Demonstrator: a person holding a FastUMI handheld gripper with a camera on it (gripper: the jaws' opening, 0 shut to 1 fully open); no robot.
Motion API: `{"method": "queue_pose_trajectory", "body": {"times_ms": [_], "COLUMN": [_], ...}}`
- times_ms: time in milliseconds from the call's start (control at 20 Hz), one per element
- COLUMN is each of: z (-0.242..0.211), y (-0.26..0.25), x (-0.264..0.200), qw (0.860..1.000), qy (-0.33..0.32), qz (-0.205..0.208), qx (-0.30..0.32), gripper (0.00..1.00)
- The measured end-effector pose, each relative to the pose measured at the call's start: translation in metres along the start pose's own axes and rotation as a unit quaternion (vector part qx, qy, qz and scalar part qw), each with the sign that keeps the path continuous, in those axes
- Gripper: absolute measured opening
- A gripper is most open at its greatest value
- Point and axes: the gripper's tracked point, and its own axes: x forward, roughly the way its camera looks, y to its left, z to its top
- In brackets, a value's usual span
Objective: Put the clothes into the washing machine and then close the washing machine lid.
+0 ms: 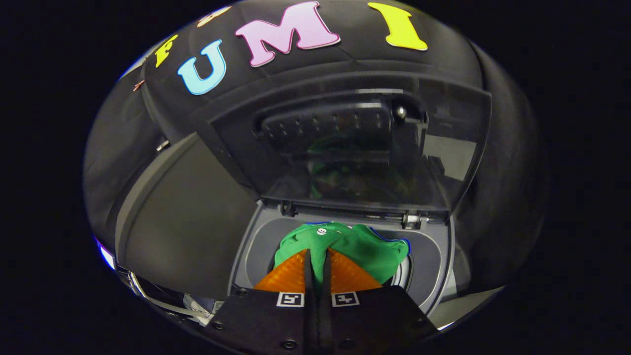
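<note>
A green garment (360, 246) with a white button and blue trim hangs bunched just ahead of my fingers, over the round opening of the washing machine (434, 266). My gripper (318, 256) is shut on the green garment, with a thin fold of cloth pinched between the two fingers. The machine's dark see-through lid (355, 148) stands raised beyond the garment, hinged at the far rim, and mirrors the green cloth faintly. How deep the garment reaches into the drum is hidden by the fingers.
The grey top panel (187, 227) of the machine stretches to the left of the opening. Two hinges (411, 219) sit at the far rim under the lid. Black cloth walls close in behind and to both sides.
</note>
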Motion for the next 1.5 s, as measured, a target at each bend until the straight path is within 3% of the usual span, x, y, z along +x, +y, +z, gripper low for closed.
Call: {"method": "queue_pose_trajectory", "body": {"times_ms": [400, 650, 800, 850, 950, 1050, 1300, 1500], "z": [-0.049, -0.064, -0.057, -0.054, -0.043, -0.040, -0.048, -0.049], "y": [-0.023, -0.023, -0.018, -0.018, -0.018, -0.035, -0.047, -0.029], "x": [0.051, 0.066, 0.066, 0.069, 0.065, 0.065, 0.058, 0.060], "qw": [0.997, 0.995, 0.996, 0.997, 0.996, 0.994, 0.992, 0.994], "qy": [0.044, 0.058, 0.043, 0.031, 0.010, 0.003, 0.025, 0.025], "qz": [-0.053, -0.072, -0.071, -0.069, -0.062, -0.096, -0.117, -0.095], "qx": [-0.034, -0.025, 0.013, 0.027, 0.060, 0.060, 0.045, 0.044], "gripper": [0.06, 0.06, 0.07, 0.12, 0.56, 1.00, 0.99, 0.99]}}
